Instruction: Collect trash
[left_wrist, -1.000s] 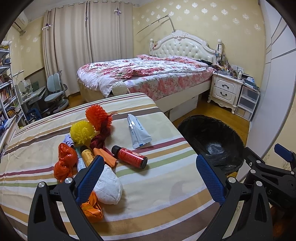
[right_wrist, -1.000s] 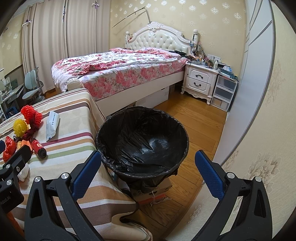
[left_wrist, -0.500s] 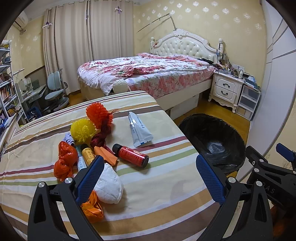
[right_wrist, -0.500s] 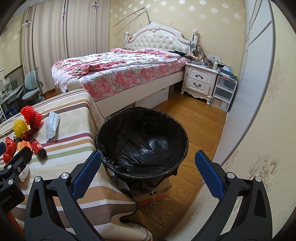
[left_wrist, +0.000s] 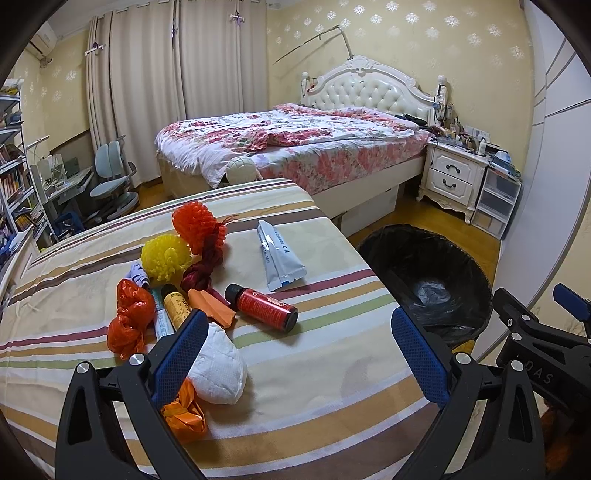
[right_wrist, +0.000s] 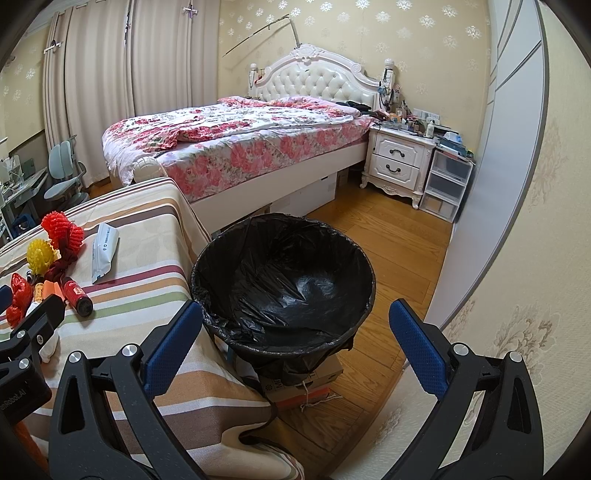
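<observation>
Bedroom light falls on a striped counter (left_wrist: 314, 369) with a floral bed (left_wrist: 295, 147) behind it. Trash lies in a loose cluster on the counter's left half: a white wad (left_wrist: 218, 365), an orange wrapper (left_wrist: 184, 413) touching it, a red bag (left_wrist: 129, 317), a red bottle (left_wrist: 264, 306) on its side, a yellow bottle (left_wrist: 175, 304), yellow (left_wrist: 166, 256) and orange (left_wrist: 197, 223) pom-poms, and a flat white tube (left_wrist: 279, 254) lying apart from the rest.

The left hand-held gripper (left_wrist: 295, 354) hovers low over the counter's near edge, jaws spread wide and empty, its left finger just in front of the white wad. The right hand-held gripper (right_wrist: 295, 343) is likewise wide open and empty, held over the bin (right_wrist: 284, 280) beside the counter.

The wad and bags look soft and light; they should crush under the pads, so a pinch across the middle ought to hold. The red bottle looks stiff and smooth and may roll; gripping across its body is probably safest. The tube is thin and flat, likely hard to lift except by an edge.

The bin, lined with black plastic, appears empty.
</observation>
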